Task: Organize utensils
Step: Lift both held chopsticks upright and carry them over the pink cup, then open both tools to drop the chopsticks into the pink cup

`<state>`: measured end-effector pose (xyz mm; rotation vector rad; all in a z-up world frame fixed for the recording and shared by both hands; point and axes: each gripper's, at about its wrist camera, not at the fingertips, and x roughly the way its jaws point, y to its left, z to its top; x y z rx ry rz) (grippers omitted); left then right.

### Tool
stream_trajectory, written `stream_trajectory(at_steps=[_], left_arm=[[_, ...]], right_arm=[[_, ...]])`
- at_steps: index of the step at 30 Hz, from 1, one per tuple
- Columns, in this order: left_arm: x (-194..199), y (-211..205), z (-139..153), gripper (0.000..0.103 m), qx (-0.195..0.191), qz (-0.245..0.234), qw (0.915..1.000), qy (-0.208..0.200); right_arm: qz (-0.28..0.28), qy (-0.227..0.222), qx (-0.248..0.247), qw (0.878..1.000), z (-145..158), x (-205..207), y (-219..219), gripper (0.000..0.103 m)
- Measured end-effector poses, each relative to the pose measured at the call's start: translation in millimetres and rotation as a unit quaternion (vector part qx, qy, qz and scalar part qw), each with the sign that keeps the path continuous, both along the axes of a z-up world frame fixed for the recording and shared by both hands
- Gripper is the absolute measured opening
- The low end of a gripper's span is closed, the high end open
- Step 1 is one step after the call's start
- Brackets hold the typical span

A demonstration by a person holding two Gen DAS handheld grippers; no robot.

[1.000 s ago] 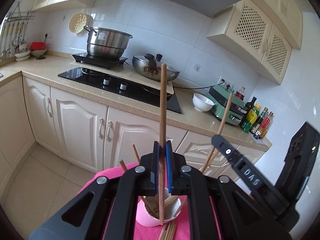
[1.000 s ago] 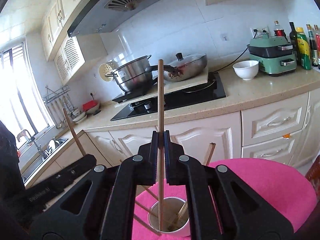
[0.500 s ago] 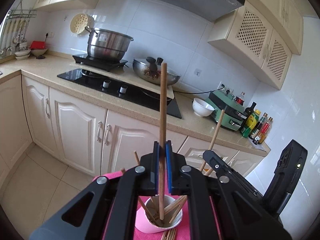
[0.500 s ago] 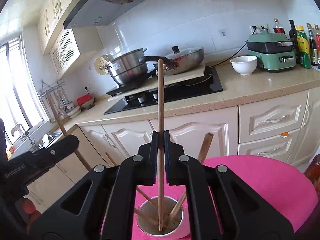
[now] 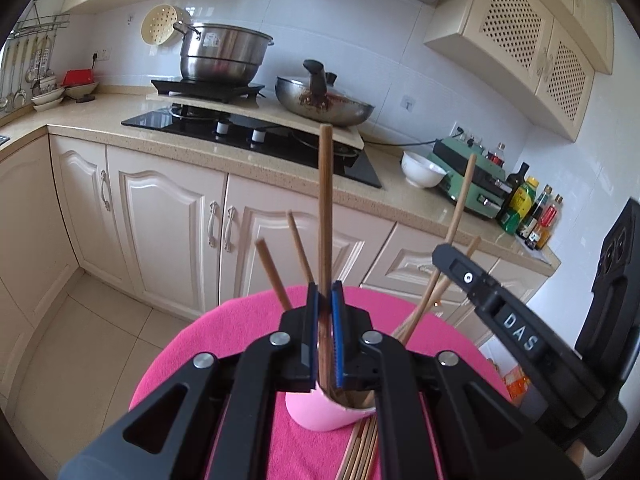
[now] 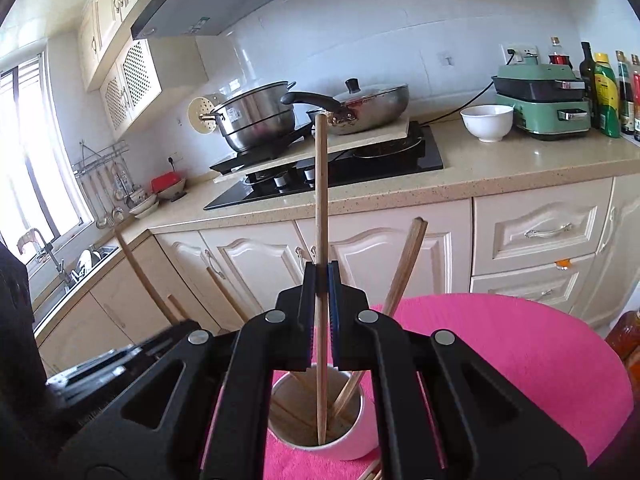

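here the pink cup stands on a round table under a pink cloth, well in from the cloth's curved far edge, with bare tiled floor between that edge and the cream base cabinets. the left gripper has its blue-padded fingers clamped on a dark wooden chopstick, long axis near upright, upper end toward the hob, lower end inside the cup. the right gripper is likewise pinched shut on a paler chopstick, upright, its lower tip down in the cup among several leaning sticks. the two grippers sit close side by side over the cup, so little free room lies between them. the left view alone shows loose chopsticks lying flat on the cloth just beside the cup, and the right gripper's body at the right. the right view alone shows the cup's inside, the window and sink at the left, and the cloth's open far right part
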<state>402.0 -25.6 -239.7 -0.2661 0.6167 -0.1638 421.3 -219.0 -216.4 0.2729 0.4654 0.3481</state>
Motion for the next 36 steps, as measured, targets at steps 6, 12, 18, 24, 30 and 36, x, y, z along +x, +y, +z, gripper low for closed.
stream_trajectory(at_steps=[6,12,18,24,30,36], left_arm=[[-12.3,-5.2,-10.8,0.007,0.009,-0.01,0.9997,0.02],[-19.2,-7.9,-15.7,0.008,0.012,-0.015,0.9993,0.033],[-21.7,-6.9,-20.0,0.02,0.015,-0.015,0.9981,0.057],[-31.3,-1.6,-23.6,0.029,0.021,-0.004,0.9972,0.072],[-40.9,1.4,-20.3,0.03,0.034,0.01,0.997,0.069],[-50.3,0.2,-17.6,0.031,0.056,0.017,0.9962,0.066]], right_arm=[[0.0,0.007,-0.012,1.0,-4.1,-14.4,-0.9,0.007],[-0.009,0.02,-0.014,1.0,-12.1,-29.8,-3.8,0.007],[-0.009,0.025,-0.018,0.999,-13.8,-41.2,-1.3,0.007],[-0.01,0.032,-0.026,0.999,-18.8,-48.9,3.4,0.007],[-0.011,0.04,-0.033,0.999,-24.3,-56.5,8.9,0.007],[-0.018,0.05,-0.033,0.998,-27.8,-62.9,9.5,0.007]])
